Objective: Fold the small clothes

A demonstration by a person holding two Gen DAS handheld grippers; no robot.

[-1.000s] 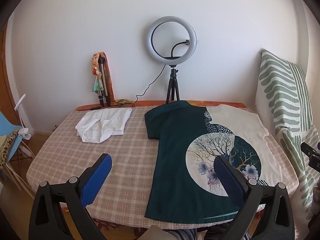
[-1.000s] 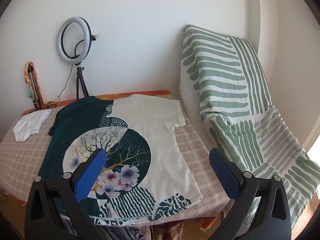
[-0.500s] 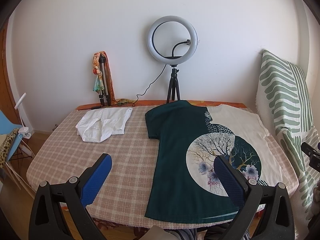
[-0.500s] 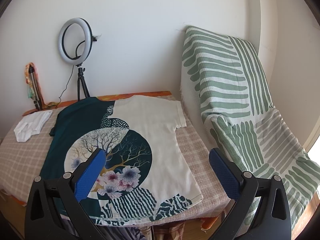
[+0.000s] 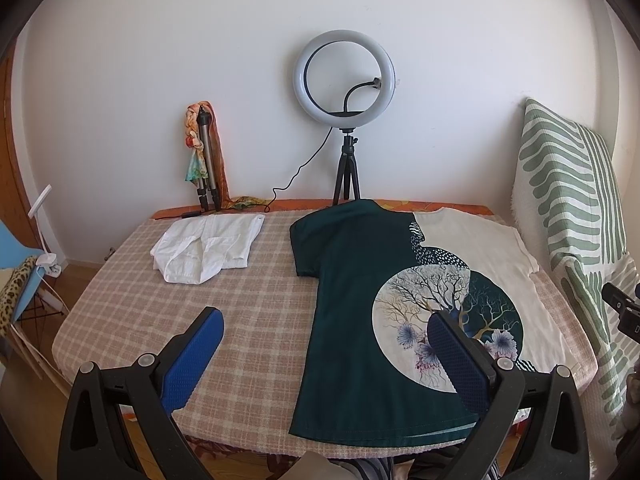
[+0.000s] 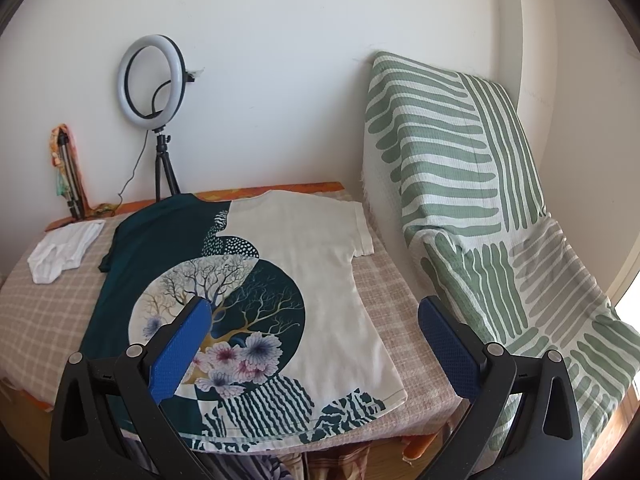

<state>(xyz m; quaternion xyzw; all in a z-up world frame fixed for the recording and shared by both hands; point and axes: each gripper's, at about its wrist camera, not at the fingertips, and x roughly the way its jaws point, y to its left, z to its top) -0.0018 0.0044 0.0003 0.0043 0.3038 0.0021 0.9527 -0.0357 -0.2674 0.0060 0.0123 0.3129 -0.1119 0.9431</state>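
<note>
Checked table (image 5: 260,320), flat t-shirt (image 6: 320,248) just beyond left tongs (image 5: 324,328) and right tongs (image 6: 316,320), both spread, empty.

Teal-and-cream printed T-shirt (image 5: 352,280) lies flat, white garment (image 5: 208,246) crumpled beside it

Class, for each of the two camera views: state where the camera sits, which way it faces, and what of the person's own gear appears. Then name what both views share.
Left wrist view: sits on the left hand-held gripper, facing the back wall over the table's left half; its open blue fingers show.
Right wrist view: sits on the right hand-held gripper, facing the table's right edge and the striped green cover; open blue fingers show.
Shared: the T-shirt, white garment, ring light.
</note>
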